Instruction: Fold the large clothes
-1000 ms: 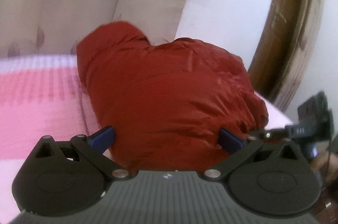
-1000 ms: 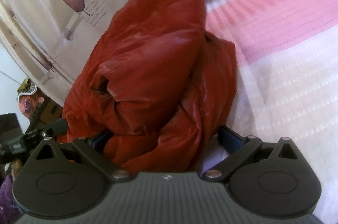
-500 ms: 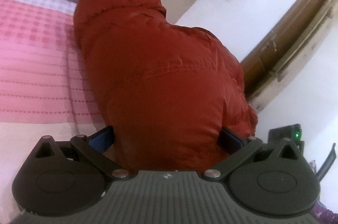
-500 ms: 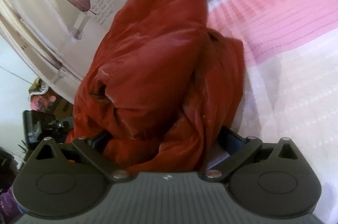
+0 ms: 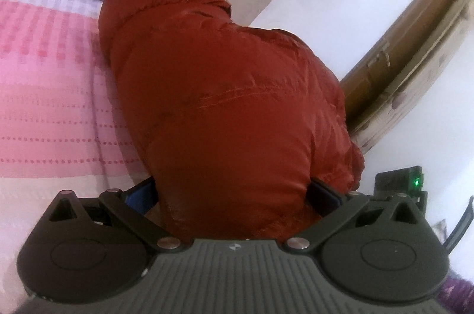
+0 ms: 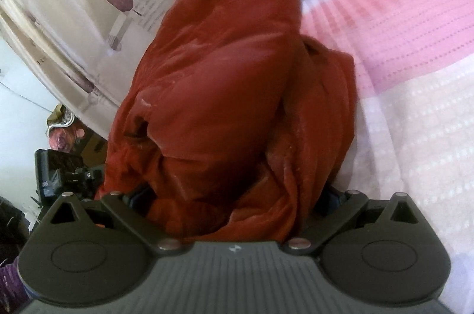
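Note:
A big red puffy jacket (image 5: pixel 225 106) lies bunched on a bed with a pink and white cover (image 5: pixel 44 95). My left gripper (image 5: pixel 231 195) has its blue-padded jaws set wide around a thick fold of the jacket's near edge, which fills the gap between them. In the right wrist view the same jacket (image 6: pixel 225 95) hangs in rumpled folds and my right gripper (image 6: pixel 237 198) holds its bunched edge the same way. The fingertips of both are mostly hidden by fabric.
A headboard with a flower print (image 6: pixel 89 3) stands behind the jacket. A wooden door (image 5: pixel 414 32) and white wall are at the right of the left view. The other gripper's camera unit (image 5: pixel 400 180) shows beside the jacket. Clutter (image 6: pixel 62 130) lies off the bed's left edge.
Both grippers have kept their hold while tilting and lifting. The jacket has bunched up taller in the left view, and the headboard has slid further out of frame.

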